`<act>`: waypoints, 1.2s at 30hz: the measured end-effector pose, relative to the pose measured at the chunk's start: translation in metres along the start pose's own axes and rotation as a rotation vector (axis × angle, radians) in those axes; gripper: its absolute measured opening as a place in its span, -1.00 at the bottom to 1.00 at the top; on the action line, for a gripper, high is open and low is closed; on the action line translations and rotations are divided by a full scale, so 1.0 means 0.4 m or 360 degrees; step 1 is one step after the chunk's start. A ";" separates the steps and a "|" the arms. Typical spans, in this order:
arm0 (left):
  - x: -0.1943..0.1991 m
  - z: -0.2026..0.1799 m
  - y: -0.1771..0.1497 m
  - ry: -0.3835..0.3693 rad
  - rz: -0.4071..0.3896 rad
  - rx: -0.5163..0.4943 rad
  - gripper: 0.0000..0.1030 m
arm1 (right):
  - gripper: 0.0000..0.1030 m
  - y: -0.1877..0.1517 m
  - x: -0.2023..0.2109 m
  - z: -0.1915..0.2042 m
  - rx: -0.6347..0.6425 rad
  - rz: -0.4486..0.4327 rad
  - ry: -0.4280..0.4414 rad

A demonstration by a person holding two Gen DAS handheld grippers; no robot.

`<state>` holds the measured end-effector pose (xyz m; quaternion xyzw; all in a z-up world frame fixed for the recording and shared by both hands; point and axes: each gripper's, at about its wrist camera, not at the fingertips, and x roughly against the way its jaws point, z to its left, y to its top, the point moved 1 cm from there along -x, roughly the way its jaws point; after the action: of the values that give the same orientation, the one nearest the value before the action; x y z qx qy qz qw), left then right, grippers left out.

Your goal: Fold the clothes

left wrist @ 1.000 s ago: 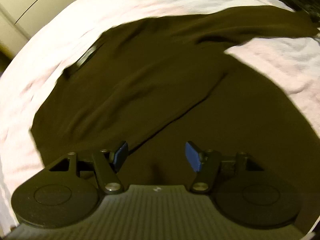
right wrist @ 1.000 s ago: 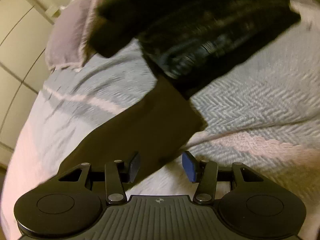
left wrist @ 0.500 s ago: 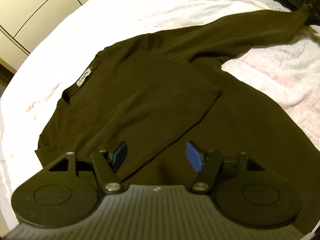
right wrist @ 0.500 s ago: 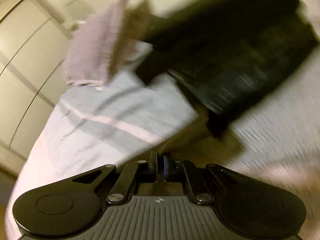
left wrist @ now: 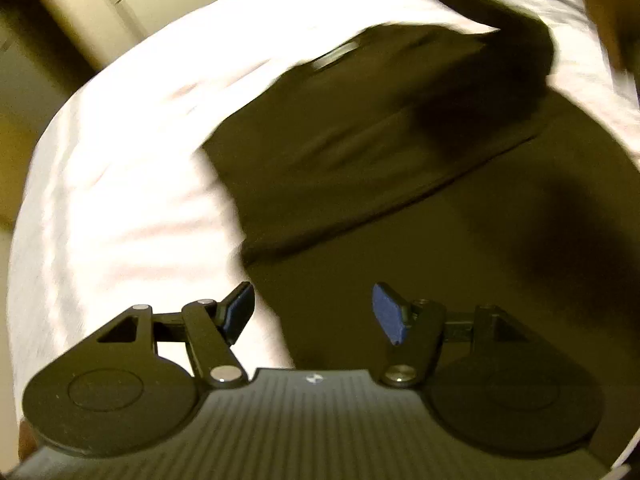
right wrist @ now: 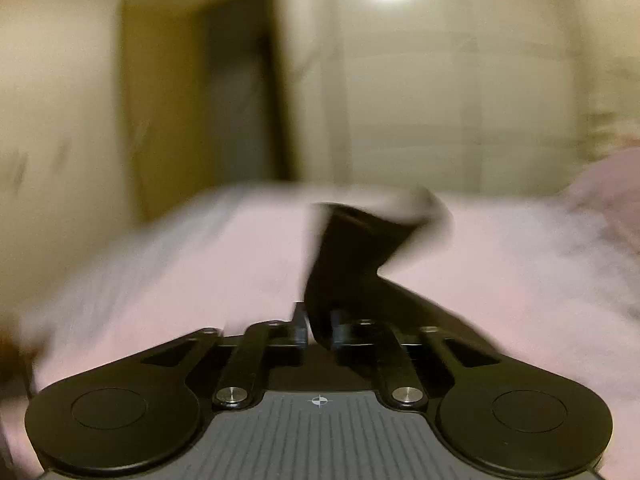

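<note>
Right gripper (right wrist: 320, 330): jaws now clamped on dark sleeve (right wrist: 352, 256), lifted off pale bedspread (right wrist: 160, 272); view swings toward the wardrobe (right wrist: 420, 100). Left gripper (left wrist: 312, 312): shifted to the shirt (left wrist: 400, 160) edge.

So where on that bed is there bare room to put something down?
The bedspread lies bare left of the dark top, out to the bed's edge. A smaller patch shows beyond its far right shoulder. The middle and right are covered by the top.
</note>
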<state>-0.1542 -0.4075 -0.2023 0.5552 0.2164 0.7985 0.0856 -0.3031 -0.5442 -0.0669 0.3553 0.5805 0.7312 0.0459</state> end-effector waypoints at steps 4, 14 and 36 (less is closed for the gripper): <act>-0.018 0.135 -0.070 0.0046 0.0023 0.0096 0.20 | 0.16 -0.130 -0.093 0.149 0.0062 0.0365 0.0078; -0.201 0.154 0.058 -0.0293 -0.0068 0.0242 0.20 | 0.25 -0.206 -0.007 -0.044 -0.0090 0.0715 -0.0357; -0.334 0.212 0.227 -0.0456 -0.0103 0.0773 -0.91 | 0.31 -0.246 0.004 -0.438 -0.0179 0.0785 -0.0676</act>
<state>-0.0173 -0.5177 -0.2513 0.6596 0.4045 0.6335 0.0053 -0.4385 -0.6549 -0.1657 0.6266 0.4131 0.6608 0.0072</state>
